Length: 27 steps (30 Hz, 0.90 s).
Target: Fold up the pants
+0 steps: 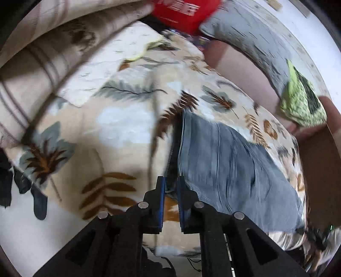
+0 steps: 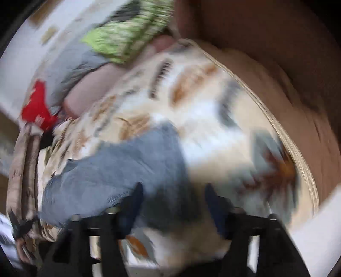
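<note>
Left gripper [image 1: 170, 187] is pinching an edge of the grey pants [image 1: 230, 166], fingers nearly together with a strip of cloth between them. The pants lie on the leaf-print blanket [image 1: 119, 127], toward the blanket's right edge as the left camera sees it, already doubled into a compact rectangle, I'd say.

Right gripper [image 2: 173, 202] is spread wide above the blanket, nothing between its fingers; the pants [image 2: 119, 170] sit just to its left. This view is badly smeared, so whether a finger touches cloth, cannot tell.

To do the step well: keep the pinch firm on the edge, carry it across low and flat so layers don't slide, line up edges before letting go, and use the free gripper to pin or grab the opposite corner.

Containers: a red box or bag [image 1: 183, 12] at the far end of the blanket, contents hidden. No basket or bin seen.
</note>
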### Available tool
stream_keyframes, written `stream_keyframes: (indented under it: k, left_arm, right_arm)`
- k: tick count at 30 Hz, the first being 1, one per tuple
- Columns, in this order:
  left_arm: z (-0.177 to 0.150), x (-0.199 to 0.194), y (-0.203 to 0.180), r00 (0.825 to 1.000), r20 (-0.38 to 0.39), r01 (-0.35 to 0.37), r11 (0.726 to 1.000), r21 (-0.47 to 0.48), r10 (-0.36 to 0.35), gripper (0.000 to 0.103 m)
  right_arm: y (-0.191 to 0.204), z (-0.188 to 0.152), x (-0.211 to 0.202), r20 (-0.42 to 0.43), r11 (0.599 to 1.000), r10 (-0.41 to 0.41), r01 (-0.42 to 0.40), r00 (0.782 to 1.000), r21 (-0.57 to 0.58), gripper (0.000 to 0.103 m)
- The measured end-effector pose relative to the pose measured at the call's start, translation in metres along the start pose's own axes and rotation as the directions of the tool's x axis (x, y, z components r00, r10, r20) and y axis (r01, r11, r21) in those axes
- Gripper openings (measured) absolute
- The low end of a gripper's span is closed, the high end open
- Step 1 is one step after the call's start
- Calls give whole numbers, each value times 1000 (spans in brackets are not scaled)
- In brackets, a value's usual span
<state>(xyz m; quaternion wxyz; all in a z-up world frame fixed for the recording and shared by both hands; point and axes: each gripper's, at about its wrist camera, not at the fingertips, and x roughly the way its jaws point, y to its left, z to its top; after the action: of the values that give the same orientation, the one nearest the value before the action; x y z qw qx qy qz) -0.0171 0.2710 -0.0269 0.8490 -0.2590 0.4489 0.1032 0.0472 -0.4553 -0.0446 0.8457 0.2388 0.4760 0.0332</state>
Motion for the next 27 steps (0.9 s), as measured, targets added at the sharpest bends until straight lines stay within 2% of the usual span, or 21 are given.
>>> stream_keyframes:
  k: [2,4,6,8,10,12,14,15,16,17,18,20,21,24,26,27]
  left_arm:
    - [5,-10,-16,999,45,3,1000,17,-3,30]
    - [6,-19,-44,994,101,41,996,73,-48,52]
    - [4,-18,-77,987,123,91,987,135,-108,59]
    - [-3,-3,-104,988,106,91,978,190,-113,59]
    - [-9,22,-118,994,73,58,973,222,-76,59]
    - [-15,54,-121,999,48,-32,969,245,21,59]
    - [-22,79,-111,994,15,-108,961,253,108,59]
    - [-26,85,-106,992,6,-124,962,243,127,59]
    - [-28,90,-97,992,3,-126,966,226,129,62]
    - [-29,92,-92,993,15,-118,968,222,118,62]
    - [-29,91,-92,993,26,-119,965,233,117,62]
    - [-29,91,-91,993,29,-121,961,248,118,63]
    - [-29,92,-90,993,31,-122,960,253,118,64]
    - [-35,91,-92,991,52,-130,952,277,120,66]
    - [-36,92,-92,990,61,-137,949,284,125,66]
    - [-36,91,-93,990,64,-141,948,285,128,67]
  right_arm:
    - [-11,-1,-10,20,996,26,-28,999,83,71]
    - [-12,2,-19,38,984,70,-75,997,160,72]
    - [-3,4,-13,-4,973,134,-131,991,188,73]
    - [9,6,-4,-30,983,112,-107,993,151,73]
    - [21,23,1,1,993,73,-73,997,96,73]
    - [30,47,16,-20,996,53,-51,998,67,73]
    - [44,66,36,-40,999,-44,44,998,-14,72]
    - [47,71,49,-73,995,-95,91,993,-51,71]
    - [49,78,70,-132,991,-127,119,983,-65,60]
    - [49,79,82,-171,989,-138,128,976,-71,39]
    - [52,81,91,-191,985,-160,143,968,-102,32]
    - [65,84,91,-155,966,-219,191,963,-176,17]
    - [72,87,87,-132,957,-233,203,964,-205,17]
    - [94,99,67,12,915,-290,281,957,-290,16]
    - [93,104,64,44,927,-254,256,966,-275,16]
    - [89,103,73,42,923,-264,265,964,-277,17]
